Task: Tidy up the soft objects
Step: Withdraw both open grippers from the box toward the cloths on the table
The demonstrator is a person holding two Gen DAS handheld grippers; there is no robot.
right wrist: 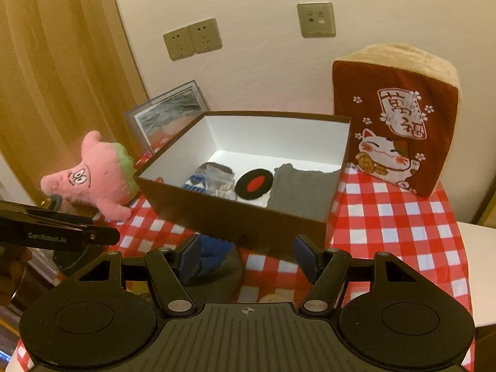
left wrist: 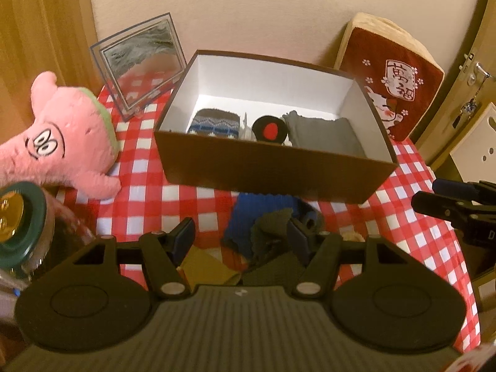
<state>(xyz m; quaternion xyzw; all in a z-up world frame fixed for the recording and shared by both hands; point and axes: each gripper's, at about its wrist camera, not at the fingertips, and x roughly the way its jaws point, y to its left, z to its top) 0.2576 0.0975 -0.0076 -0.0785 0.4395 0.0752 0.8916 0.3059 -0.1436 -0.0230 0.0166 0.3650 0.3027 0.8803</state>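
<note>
A brown box (left wrist: pixel 272 173) with a white inside stands on the red checked tablecloth. It holds a patterned knit piece (left wrist: pixel 215 124), a black disc with a red centre (left wrist: pixel 269 130) and a folded grey cloth (left wrist: pixel 322 133). My left gripper (left wrist: pixel 240 235) is open over a pile of soft things in front of the box: a blue knit piece (left wrist: pixel 248 217), an olive cloth (left wrist: pixel 269 226) and a mustard cloth (left wrist: pixel 207 268). My right gripper (right wrist: pixel 245 255) is open and empty, just in front of the box (right wrist: pixel 248 220), with the blue knit piece (right wrist: pixel 214 254) by its left finger.
A pink plush toy (left wrist: pixel 65 136) lies left of the box. A clear picture frame (left wrist: pixel 139 65) leans on the wall behind. A red lucky-cat cushion (left wrist: pixel 390 83) stands at the back right. A glass jar with a green lid (left wrist: pixel 21 217) is at near left.
</note>
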